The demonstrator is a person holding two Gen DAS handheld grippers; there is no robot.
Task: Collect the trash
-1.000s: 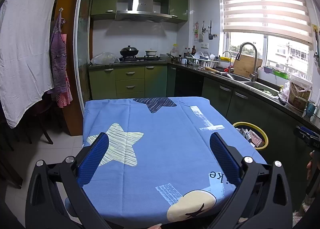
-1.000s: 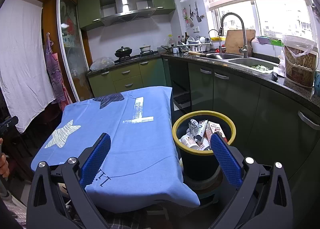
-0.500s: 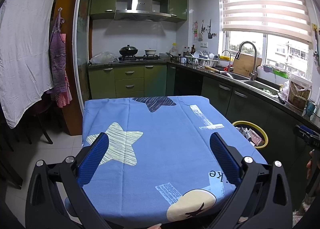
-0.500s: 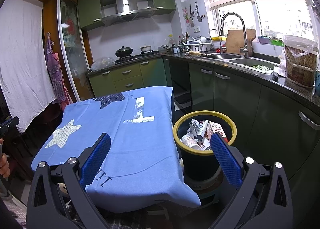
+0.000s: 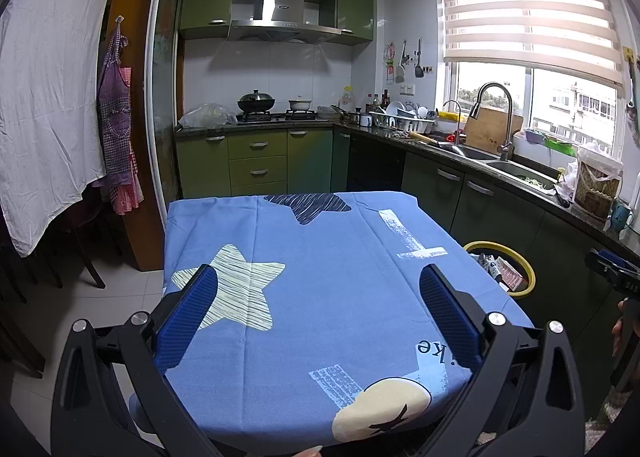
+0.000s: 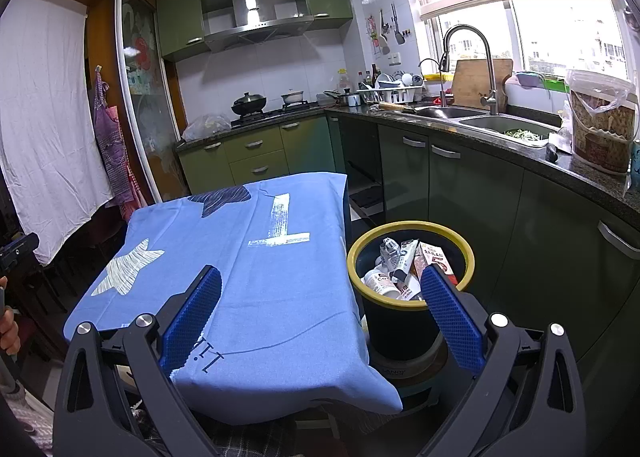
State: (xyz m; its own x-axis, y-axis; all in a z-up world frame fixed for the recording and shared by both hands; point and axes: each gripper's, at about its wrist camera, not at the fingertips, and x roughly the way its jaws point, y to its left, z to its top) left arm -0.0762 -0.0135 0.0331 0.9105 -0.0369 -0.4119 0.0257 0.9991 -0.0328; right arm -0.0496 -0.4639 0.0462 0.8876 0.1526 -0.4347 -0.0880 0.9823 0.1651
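A black trash bin with a yellow rim point(image 6: 412, 285) stands on the floor right of the table; it also shows in the left wrist view point(image 5: 516, 261). It holds several pieces of trash point(image 6: 400, 269): small bottles, tubes and a carton. My left gripper point(image 5: 318, 281) is open and empty above the near end of the blue tablecloth point(image 5: 320, 277). My right gripper point(image 6: 320, 285) is open and empty, held over the table's right corner, its right finger in front of the bin. No loose trash shows on the cloth point(image 6: 240, 257).
Green kitchen cabinets point(image 5: 260, 165) line the back and right, with a counter, sink point(image 6: 480, 117) and tap. A white sheet point(image 5: 48, 97) and an apron hang at the left. Dark chairs point(image 5: 80, 241) stand left of the table.
Both views have shifted very slightly; the grippers stay open and empty. Nothing else has moved.
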